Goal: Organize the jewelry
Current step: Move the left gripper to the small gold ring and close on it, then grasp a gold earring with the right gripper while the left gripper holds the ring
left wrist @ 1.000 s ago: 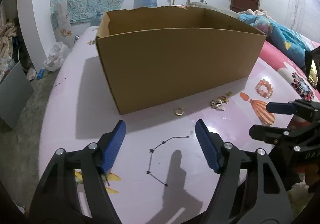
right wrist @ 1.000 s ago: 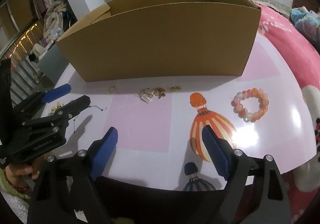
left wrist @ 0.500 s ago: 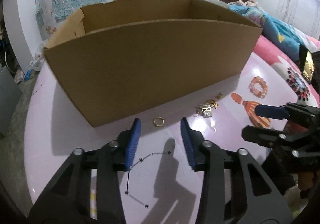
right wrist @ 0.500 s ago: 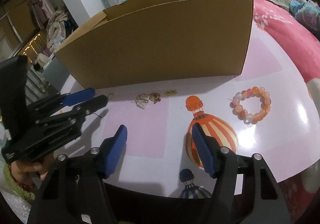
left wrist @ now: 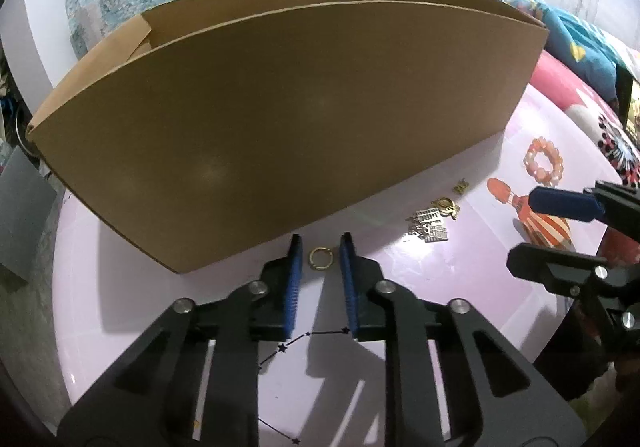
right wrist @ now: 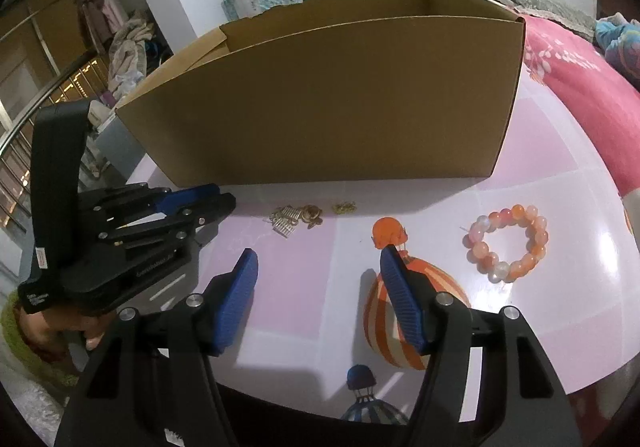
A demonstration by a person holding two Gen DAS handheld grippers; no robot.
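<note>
**Q.** Where is the item in hand, and how do the jaws stand?

**A.** The gold ring point(left wrist: 319, 258) lies flat on the pink surface point(left wrist: 472, 287), just in front of the cardboard box point(left wrist: 280, 119). The left gripper point(left wrist: 319, 247) sits low over it, its blue pads point(left wrist: 294, 279) on either side of the ring: jaws narrowed but not yet touching it, so nothing is grasped. The right gripper point(right wrist: 320, 287) hovers near the printed balloon point(right wrist: 404, 311), jaws spread wide and empty.

**Q.** How is the ring likely to handle?

**A.** Judged small, light, rigid and smooth. Lying flat, it offers little height, so the pads must reach the surface and pinch across its outer rim; a slightly high grip would likely let it slip or skate away.

**Q.** What else awaits sorting?

**A.** A cluster of gold charms point(right wrist: 296, 217), a smaller gold piece point(right wrist: 345, 207) beside it, and a bead bracelet point(right wrist: 506, 243) well to the right. The bracelet looks heavier and flexible.

**Q.** The pose?

**A.** The left gripper points at the box wall, tilted down; the right is held farther back, nearer the surface's edge.
</note>
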